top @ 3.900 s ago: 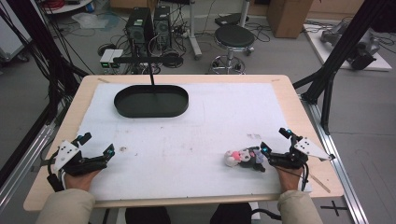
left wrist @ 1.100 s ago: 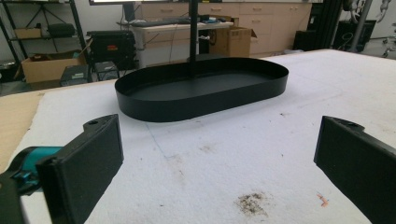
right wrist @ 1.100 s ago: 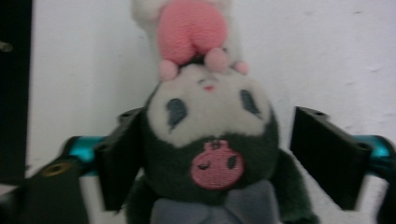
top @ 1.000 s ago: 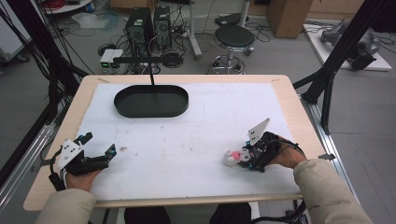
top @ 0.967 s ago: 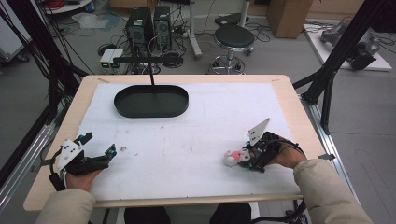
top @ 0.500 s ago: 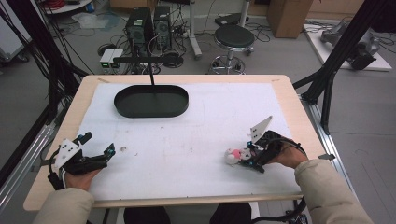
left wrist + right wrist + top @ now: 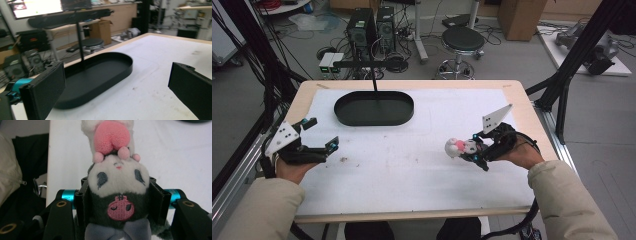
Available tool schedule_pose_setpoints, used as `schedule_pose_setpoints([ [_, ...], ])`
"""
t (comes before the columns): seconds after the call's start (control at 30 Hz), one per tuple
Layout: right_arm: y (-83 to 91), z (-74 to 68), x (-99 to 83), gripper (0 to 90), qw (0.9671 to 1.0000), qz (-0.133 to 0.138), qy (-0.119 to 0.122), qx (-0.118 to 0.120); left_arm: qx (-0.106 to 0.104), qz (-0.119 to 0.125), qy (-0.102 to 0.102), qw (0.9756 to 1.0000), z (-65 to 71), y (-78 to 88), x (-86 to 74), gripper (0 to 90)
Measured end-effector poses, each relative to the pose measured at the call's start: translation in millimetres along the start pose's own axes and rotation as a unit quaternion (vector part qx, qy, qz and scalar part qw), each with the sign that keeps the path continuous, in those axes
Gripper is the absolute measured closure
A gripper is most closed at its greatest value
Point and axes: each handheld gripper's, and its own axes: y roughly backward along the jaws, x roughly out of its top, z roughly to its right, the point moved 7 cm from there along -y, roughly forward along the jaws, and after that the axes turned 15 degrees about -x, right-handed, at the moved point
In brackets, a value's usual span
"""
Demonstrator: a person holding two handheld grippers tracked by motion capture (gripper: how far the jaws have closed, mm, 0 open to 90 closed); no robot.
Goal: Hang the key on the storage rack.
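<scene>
**One plush toy gripped in the right tongs, left tongs wide apart**

The plush toy [image 7: 117, 192] was a small soft figure with a white face, two dark grey eyes, a tiny pink mouth and a dark grey body. An embroidered pink skull patch sat on its front, above a grey bow. A big pink heart-shaped cushion with three small pink balls lay beyond its head, bordered by white fur. It sat squeezed between the two black jaws of the right gripper [image 7: 476, 151], which pressed on both its sides; its head stuck out past the jaw tips, away from the hand. In the high view the toy [image 7: 458, 147] was at the front of those tongs, above the white mat [image 7: 412, 170].

The left gripper [image 7: 319, 135] held nothing, its jaws standing wide with open space between them. Ahead of it, just beyond its jaw tips in the left gripper view, lay the black oval tray [image 7: 100, 75].

Counted: one plush toy, one tray, two grippers, one mat on the wooden table [image 7: 532, 120]
</scene>
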Motion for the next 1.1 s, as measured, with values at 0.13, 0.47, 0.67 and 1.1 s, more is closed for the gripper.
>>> schedule_pose_setpoints([
  [0.13,4.2,1.9,21.5,45.1,0.9997,0.025,-0.002,0.001,-0.043,-0.008,-0.020,0.9988,0.9,-15.7,27.4,1.7],
  [0.47,5.0,-2.7,60.2,45.2,0.9988,0.046,0.014,0.011,-0.116,-0.031,-0.049,0.9915,6.5,-51.5,64.3,1.7],
  [0.67,-0.3,0.2,79.2,45.1,0.9985,0.051,0.016,0.013,-0.190,-0.050,-0.043,0.9796,24.8,-82.1,80.4,1.7],
  [1.1,-14.5,-7.8,104.8,45.1,0.9993,0.033,0.013,0.014,-0.317,-0.102,-0.034,0.9424,72.8,-135.4,84.9,1.7],
])
